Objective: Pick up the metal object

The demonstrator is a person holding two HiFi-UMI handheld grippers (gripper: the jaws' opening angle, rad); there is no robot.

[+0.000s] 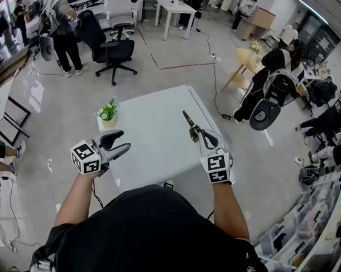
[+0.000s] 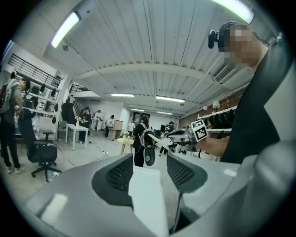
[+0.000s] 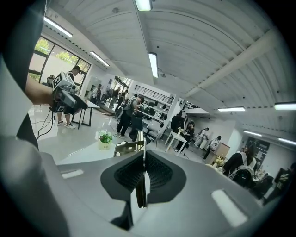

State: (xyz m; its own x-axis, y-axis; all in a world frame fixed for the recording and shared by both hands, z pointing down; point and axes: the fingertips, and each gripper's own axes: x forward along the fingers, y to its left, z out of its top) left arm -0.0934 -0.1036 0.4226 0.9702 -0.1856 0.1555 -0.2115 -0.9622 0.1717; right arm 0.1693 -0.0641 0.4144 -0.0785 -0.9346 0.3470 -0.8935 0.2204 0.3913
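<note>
Forearms are reaching forward side by side over the white table [image 1: 153, 146], each hand carrying its gripper roughly level. Right gripper [image 1: 195, 134] is clenching the thin metal object [image 1: 188, 121] edge-on between its pads, apparently holding it clear of the tabletop, with the slim end pointing away from the person. Left gripper [image 1: 124, 140] is hovering with jaws parted and nothing between them, near a small potted plant [image 1: 109, 112].
</note>
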